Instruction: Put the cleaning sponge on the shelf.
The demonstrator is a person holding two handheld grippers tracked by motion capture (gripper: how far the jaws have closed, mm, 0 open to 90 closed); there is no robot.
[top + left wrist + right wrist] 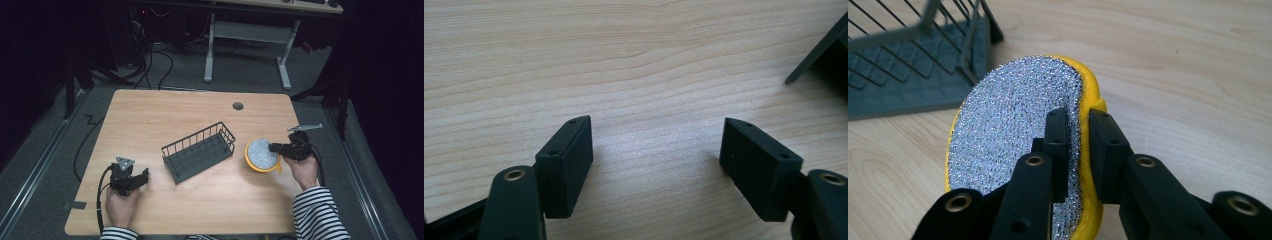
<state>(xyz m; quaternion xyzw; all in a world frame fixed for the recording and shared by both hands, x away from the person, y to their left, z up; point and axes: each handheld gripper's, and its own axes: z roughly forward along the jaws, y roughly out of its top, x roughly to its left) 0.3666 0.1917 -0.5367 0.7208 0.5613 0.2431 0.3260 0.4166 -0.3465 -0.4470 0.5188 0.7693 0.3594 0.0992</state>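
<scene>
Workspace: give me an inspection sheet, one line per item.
Surface: wooden table with a round grommet hole.
Job's things: yellow sponge with silver scrubbing face; black wire basket beside it.
Clutter: nothing seen.
Grippers: right gripper shut on the sponge's edge; left gripper open over bare wood.
Cables: one trails from each gripper; more lie on the floor.
Surroundings: dark room, white desk frame behind.

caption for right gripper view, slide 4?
Right gripper pinches yellow sponge by its edge, near black wire basket.
</scene>
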